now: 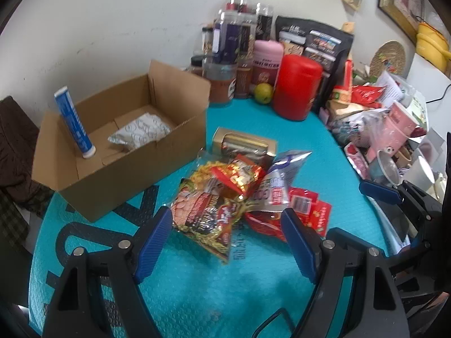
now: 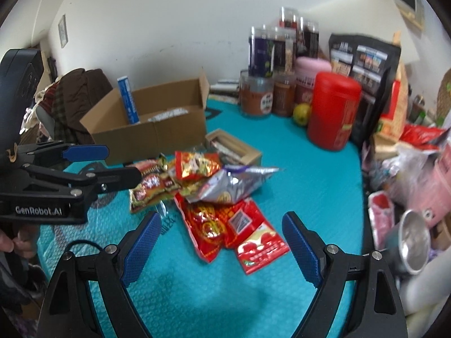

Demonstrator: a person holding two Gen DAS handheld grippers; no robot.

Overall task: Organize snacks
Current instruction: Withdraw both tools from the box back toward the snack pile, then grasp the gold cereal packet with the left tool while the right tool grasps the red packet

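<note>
Both grippers hover low over the teal mat (image 1: 296,146), each pointing toward the heap of snack packets at the middle of the table.

The left gripper (image 1: 227,225) has its blue fingers (image 1: 153,242) spread wide and holds nothing. The near end of the noodle packet (image 1: 203,214) lies between its fingertips without visibly touching either one; the rest of the heap runs away toward 12 o'clock. In the right wrist view the same gripper (image 2: 121,166) comes in from 9 o'clock, seen side-on, its tips close to the left edge of the heap.

The right gripper (image 2: 222,225) is also wide apart and empty. The red packets (image 2: 231,225) lie just ahead between its fingertips, apart from both, with the silver bag (image 2: 234,183) behind them at 12 o'clock. In the left wrist view the right gripper (image 1: 391,190) shows only partly, at 3 o'clock.

A gold box (image 1: 245,143) lies flat at the far edge of the heap. At 10 o'clock stands an open cardboard box (image 1: 132,166), holding a white pouch (image 1: 141,133) and a blue tube (image 1: 74,124) leaning in its corner. At 12 o'clock, against the wall, a red canister (image 1: 297,87), a green fruit (image 1: 263,93) and stacked jars (image 1: 225,56) crowd the table's far edge. Loose bags and cups (image 1: 389,129) pile up at 2 o'clock.
</note>
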